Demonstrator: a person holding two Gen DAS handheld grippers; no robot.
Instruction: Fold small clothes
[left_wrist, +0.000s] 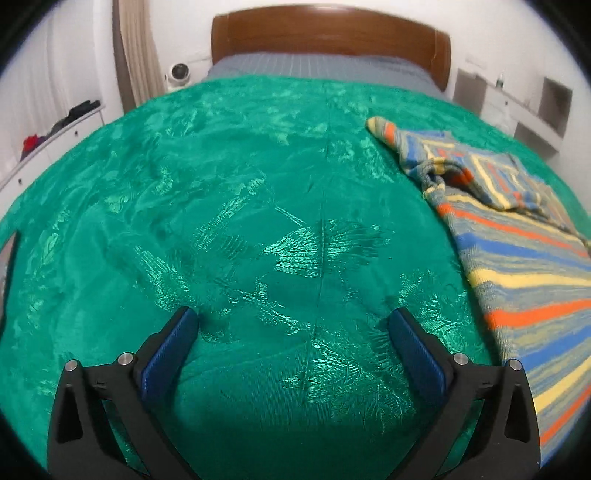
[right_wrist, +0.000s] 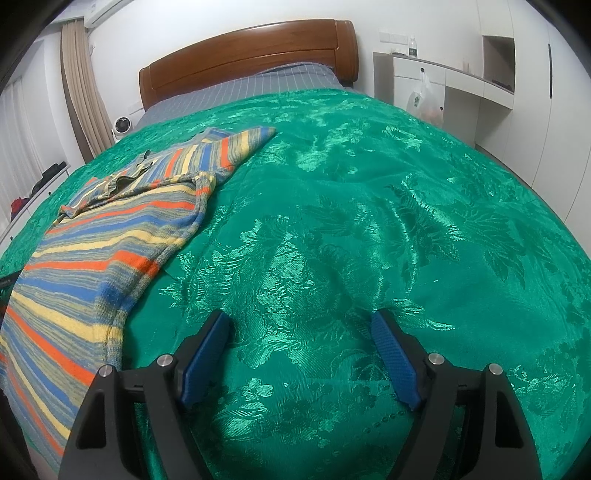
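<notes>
Spread blue-padded grippers (left_wrist: 293, 319) (right_wrist: 303, 321) beside flat striped knit sweater (right_wrist: 92, 236)

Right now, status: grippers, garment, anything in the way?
Left gripper open, empty. Right gripper open, empty. Striped knit sweater flat on green patterned bedspread, one sleeve folded across chest, between both grippers. Nothing in the way.

The sweater (left_wrist: 517, 236) is lying on the bedspread (left_wrist: 221, 221) that is covering the bed, between the two tongs: it is sitting to the right of the left tongs (left_wrist: 293, 321) and to the left of the right tongs (right_wrist: 301, 325). Both tongs are hovering over bare bedspread, beside the sweater and not touching it. The headboard (left_wrist: 328, 33) is standing behind the bedspread, and the cabinet (right_wrist: 417, 74) is standing to its right.
</notes>
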